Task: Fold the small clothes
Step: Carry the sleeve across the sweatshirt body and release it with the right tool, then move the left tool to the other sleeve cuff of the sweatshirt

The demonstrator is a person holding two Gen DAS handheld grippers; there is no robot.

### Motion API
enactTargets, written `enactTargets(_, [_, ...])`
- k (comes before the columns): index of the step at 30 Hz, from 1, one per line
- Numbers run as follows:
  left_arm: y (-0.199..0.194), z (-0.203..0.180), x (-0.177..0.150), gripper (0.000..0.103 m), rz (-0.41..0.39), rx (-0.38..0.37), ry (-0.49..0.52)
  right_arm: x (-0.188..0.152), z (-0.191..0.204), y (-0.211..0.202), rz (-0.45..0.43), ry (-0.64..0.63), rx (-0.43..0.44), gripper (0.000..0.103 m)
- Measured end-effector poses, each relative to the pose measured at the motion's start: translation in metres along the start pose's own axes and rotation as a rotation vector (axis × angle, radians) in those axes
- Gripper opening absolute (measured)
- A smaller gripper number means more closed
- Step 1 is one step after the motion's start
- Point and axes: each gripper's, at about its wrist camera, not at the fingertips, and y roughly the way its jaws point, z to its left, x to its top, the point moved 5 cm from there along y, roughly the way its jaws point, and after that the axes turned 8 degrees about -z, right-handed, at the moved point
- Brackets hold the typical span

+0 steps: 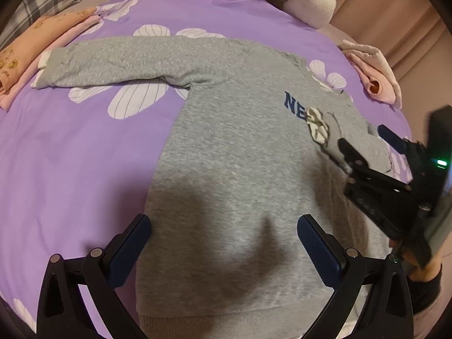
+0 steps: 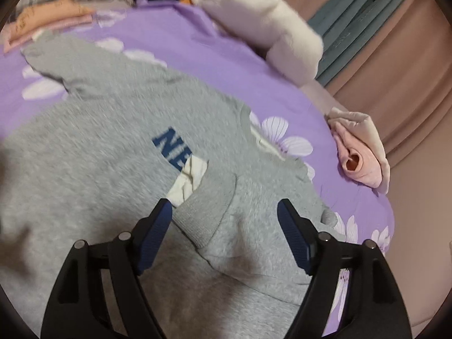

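a soft grey sweater (image 1: pixel 240 147) lies flat on the purple bed (image 1: pixel 84 147).
one sleeve (image 2: pixel 226 212) is folded in over the sweater's letters, the other sleeve (image 1: pixel 127 62) sticks out. the cloth looks thick, floppy and light. best grip: the far sleeve's cuff. left gripper (image 1: pixel 224 243) and right gripper (image 2: pixel 224 234) are both wide open, holding nothing.

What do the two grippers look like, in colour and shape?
Both are black plastic frames with silver pivot pins and two long fingers faced with dark blue ribbed pads. The left gripper and right gripper look alike. The right one's body shows a small green light.
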Motion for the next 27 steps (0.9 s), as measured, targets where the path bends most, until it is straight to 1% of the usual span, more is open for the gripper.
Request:
enactTargets(2, [-0.001, -0.001, 0.0, 0.102, -0.003, -0.004, 0.003, -0.001, -0.013, -0.011, -0.036, 0.088, 0.046, 0.079])
enactTargets(3, [-0.001, -0.001, 0.001, 0.102, -0.004, -0.005, 0.002, -0.002, -0.024, -0.018, -0.06, 0.174, 0.095, 0.08])
enactTargets(5, [-0.003, 0.002, 0.001, 0.102, -0.009, -0.011, -0.004, -0.007, -0.043, -0.025, -0.09, 0.317, 0.16, 0.08])
enactTargets(7, [-0.003, 0.003, 0.004, 0.102, -0.017, -0.018, -0.017, -0.019, -0.067, -0.026, -0.1, 0.519, 0.236, 0.081])
enactTargets(8, [-0.003, 0.003, 0.005, 0.102, -0.021, -0.025, -0.026, -0.027, -0.078, -0.022, -0.089, 0.62, 0.263, 0.08])
enactTargets(9, [-0.002, 0.003, 0.008, 0.102, -0.024, -0.036, -0.034, -0.038, -0.088, -0.013, -0.067, 0.719, 0.286, 0.074])
enactTargets(10, [-0.002, 0.002, 0.009, 0.102, -0.026, -0.045, -0.037, -0.044, -0.092, -0.007, -0.048, 0.756, 0.287, 0.057])
enactTargets(12, [0.0, -0.006, 0.014, 0.102, -0.036, -0.074, -0.029, -0.052, -0.089, 0.004, -0.01, 0.767, 0.269, 0.039])
enactTargets(14, [0.002, -0.018, 0.02, 0.102, -0.048, -0.097, -0.008, -0.054, -0.078, 0.014, 0.008, 0.754, 0.287, 0.035])
enactTargets(15, [0.004, -0.024, 0.024, 0.102, -0.051, -0.112, 0.002, -0.053, -0.069, 0.02, 0.018, 0.737, 0.305, 0.03])
enactTargets(17, [0.011, -0.044, 0.033, 0.102, -0.048, -0.159, 0.026, -0.054, -0.056, 0.033, 0.05, 0.708, 0.322, 0.03])
enactTargets(19, [0.019, -0.065, 0.041, 0.102, -0.037, -0.198, 0.055, -0.062, -0.041, 0.05, 0.126, 0.698, 0.338, 0.027])
enactTargets(20, [0.023, -0.077, 0.046, 0.102, -0.032, -0.227, 0.071, -0.066, -0.033, 0.055, 0.147, 0.709, 0.36, 0.027])
enactTargets(21, [0.027, -0.087, 0.049, 0.102, -0.029, -0.249, 0.085, -0.066, -0.034, 0.053, 0.13, 0.716, 0.374, 0.027])
enactTargets(22, [0.033, -0.1, 0.053, 0.102, -0.023, -0.271, 0.101, -0.066, -0.035, 0.048, 0.109, 0.731, 0.405, 0.028])
enactTargets(24, [0.043, -0.118, 0.055, 0.102, -0.008, -0.312, 0.119, -0.071, -0.047, 0.038, 0.076, 0.794, 0.441, 0.028])
enactTargets(25, [0.048, -0.127, 0.057, 0.102, -0.002, -0.335, 0.123, -0.074, -0.054, 0.034, 0.068, 0.812, 0.426, 0.028])
enactTargets(26, [0.052, -0.133, 0.058, 0.102, 0.006, -0.366, 0.12, -0.079, -0.067, 0.028, 0.056, 0.833, 0.385, 0.03])
enactTargets(27, [0.059, -0.141, 0.061, 0.102, 0.02, -0.411, 0.102, -0.084, -0.079, 0.024, 0.044, 0.851, 0.358, 0.03])
